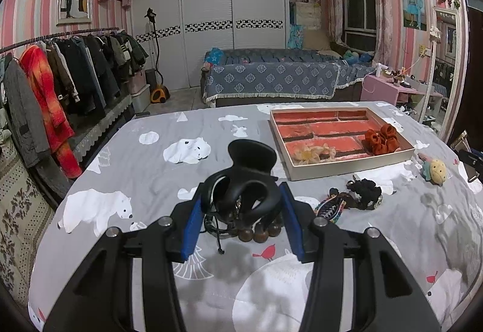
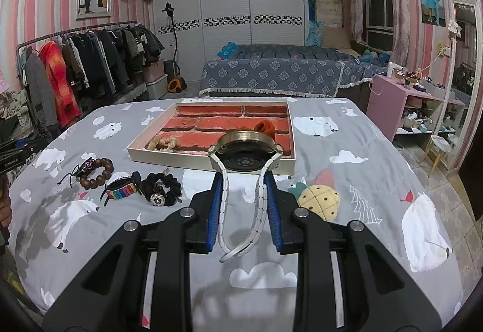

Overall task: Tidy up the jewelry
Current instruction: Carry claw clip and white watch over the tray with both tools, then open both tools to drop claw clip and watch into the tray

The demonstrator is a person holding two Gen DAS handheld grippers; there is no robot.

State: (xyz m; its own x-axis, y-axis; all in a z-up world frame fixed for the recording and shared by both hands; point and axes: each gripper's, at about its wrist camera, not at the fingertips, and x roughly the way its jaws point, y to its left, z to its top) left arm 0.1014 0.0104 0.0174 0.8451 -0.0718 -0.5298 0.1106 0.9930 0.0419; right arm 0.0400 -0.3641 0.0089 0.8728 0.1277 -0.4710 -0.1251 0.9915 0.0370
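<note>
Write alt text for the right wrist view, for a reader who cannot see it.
The right gripper holds a gold-cased watch with a white band above a grey bear-print bedspread, before a shallow cream box with red brick-pattern lining. A brown wooden bead bracelet lies left; a yellow pineapple plush lies right.

Grey bedspread [image 2: 377, 181] with white polar bears, red brick-patterned tray [image 2: 211, 123], rainbow-striped bracelet [image 2: 120, 191], yellow pineapple plush [image 2: 320, 200]

A grey polar-bear bedspread [image 2: 377, 169] fills the frame's middle. On it – a tray [image 2: 208, 162] at centre, a pineapple toy [image 2: 320, 202] lower right. Bracelets [image 2: 96, 173] lie left.
</note>
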